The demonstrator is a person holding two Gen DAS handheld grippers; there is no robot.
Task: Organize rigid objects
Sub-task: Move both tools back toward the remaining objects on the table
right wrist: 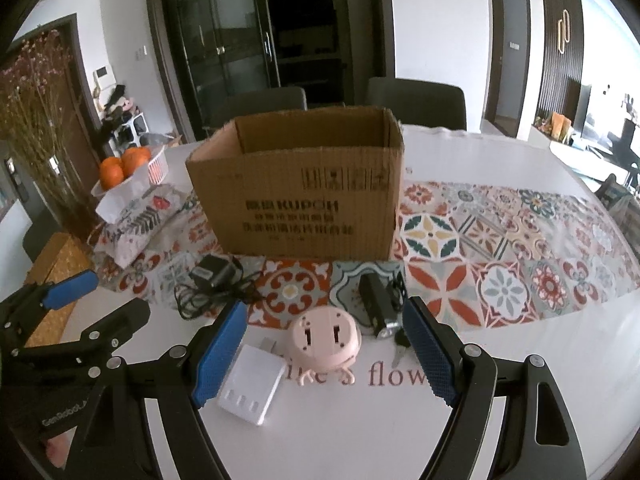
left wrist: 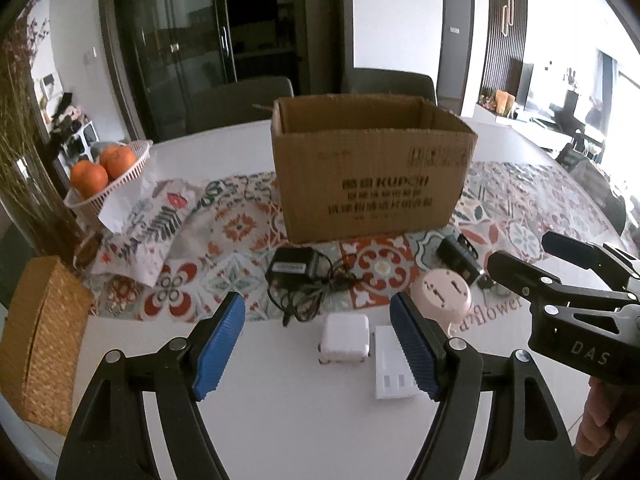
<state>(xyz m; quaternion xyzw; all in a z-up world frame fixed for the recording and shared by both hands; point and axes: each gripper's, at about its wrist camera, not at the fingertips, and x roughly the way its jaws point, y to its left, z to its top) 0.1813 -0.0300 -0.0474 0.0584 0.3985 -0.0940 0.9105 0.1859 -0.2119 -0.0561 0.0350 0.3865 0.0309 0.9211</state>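
Note:
An open cardboard box (left wrist: 372,168) (right wrist: 304,196) stands on the patterned runner. In front of it lie a black adapter with tangled cord (left wrist: 296,276) (right wrist: 210,278), a white cube charger (left wrist: 345,340), a flat white charger (left wrist: 390,364) (right wrist: 250,384), a pink round device (left wrist: 440,294) (right wrist: 325,338), a black flashlight-like block (left wrist: 458,260) (right wrist: 376,308) and a key (right wrist: 400,346). My left gripper (left wrist: 320,344) is open above the white chargers. My right gripper (right wrist: 326,356) is open around the pink device, above it; it also shows in the left wrist view (left wrist: 532,264).
A basket of oranges (left wrist: 108,168) (right wrist: 128,166), a floral tissue pack (left wrist: 160,220), a woven box (left wrist: 40,340) and dried flowers (right wrist: 36,120) stand at the left. Chairs (right wrist: 416,104) sit behind the table. The runner (right wrist: 520,248) extends right.

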